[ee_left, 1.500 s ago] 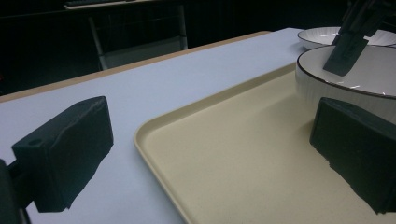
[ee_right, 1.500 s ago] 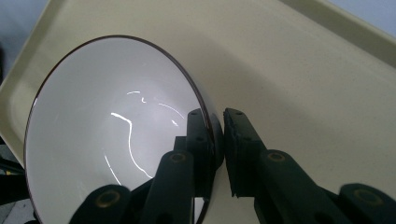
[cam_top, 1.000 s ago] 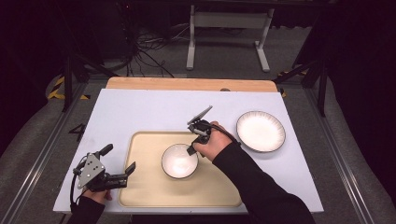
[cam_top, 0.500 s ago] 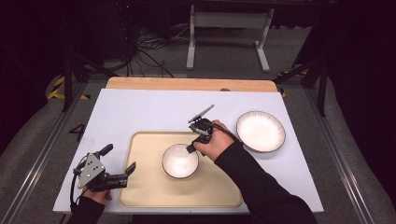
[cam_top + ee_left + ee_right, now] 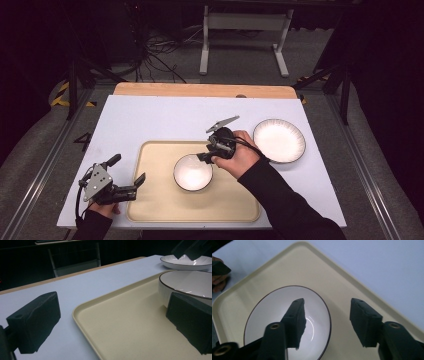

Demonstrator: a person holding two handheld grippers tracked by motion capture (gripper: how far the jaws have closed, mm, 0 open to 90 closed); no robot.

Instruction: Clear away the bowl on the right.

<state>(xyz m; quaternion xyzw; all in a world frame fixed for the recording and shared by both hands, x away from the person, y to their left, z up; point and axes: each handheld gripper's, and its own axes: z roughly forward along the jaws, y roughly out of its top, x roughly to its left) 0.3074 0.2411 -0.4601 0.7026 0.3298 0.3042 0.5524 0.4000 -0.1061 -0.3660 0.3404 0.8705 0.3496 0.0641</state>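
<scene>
Table (image 5: 165, 120): white top, wooden strip along its far edge, dark floor and a metal stand beyond.

Tray (image 5: 155, 200): beige, shallow rim, rounded corners. Taken as landmark. Lies flat on the near half of the table, its near edge close to the table's near edge. In the left gripper view the tray (image 5: 120, 322) fills the lower right, white tabletop on its other side. In the right gripper view the tray (image 5: 352, 287) runs diagonally, with a rounded corner at top.

Plate (image 5: 279, 140): white, dark rim, ribbed inside. On the bare table, off the tray's far right corner, apart from the tray. In the left gripper view the plate (image 5: 185, 263) sits beyond the bowl.

Bowl (image 5: 193, 173): white, thin dark rim, upright, nothing visible inside. Inside the tray, right of centre, toward the far edge. Seen also in the left gripper view (image 5: 190, 285) and the right gripper view (image 5: 274, 317).

Right gripper (image 5: 206, 156): held in the right hand (image 5: 240, 157) over the tray's far right part, at the bowl's far right rim. Jaws spread. In its own view the right gripper (image 5: 327, 323) has one jaw above the bowl's inside, the other outside it over the tray floor; the rim lies between them. Contact with the rim: cannot tell.

Left gripper (image 5: 127, 175): off the tray's near left corner, jaws parted, holding nothing, the nearer jaw reaching the tray's left rim. In its own view the left gripper (image 5: 112, 322) has one jaw over the table, the other over the tray.
</scene>
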